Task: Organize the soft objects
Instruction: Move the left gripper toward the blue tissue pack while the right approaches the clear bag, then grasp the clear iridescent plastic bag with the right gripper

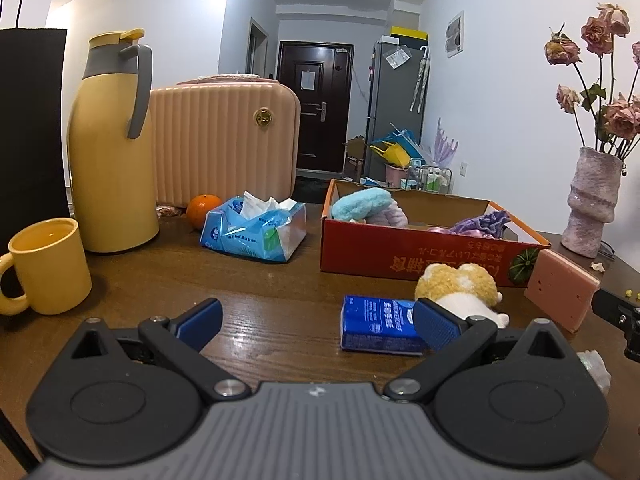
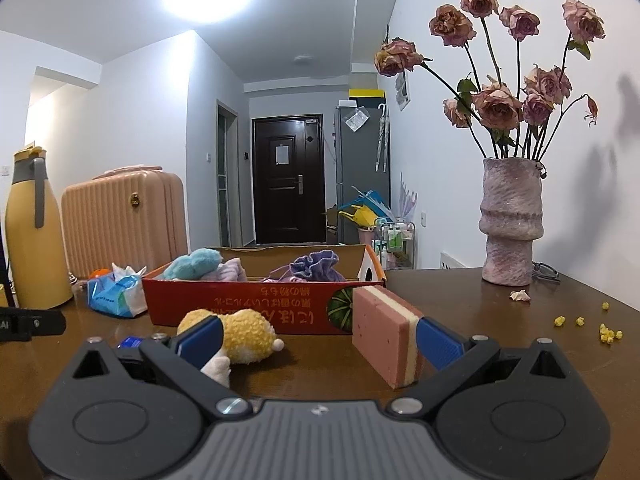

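Against the red box [image 2: 240,312] front lie your leftovers: plush toy [image 2: 240,336] and pink sponge [image 2: 384,340], handy for loading. Your right gripper [image 2: 320,344] spreads wide, empty, between them; your left gripper [image 1: 316,326] likewise wide, holding nothing.

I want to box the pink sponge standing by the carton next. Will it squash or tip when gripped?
The pink sponge looks porous with a pale foam layer, so it probably squashes and weighs little. Standing on a narrow edge, it could tip if nudged. The right tool is open.
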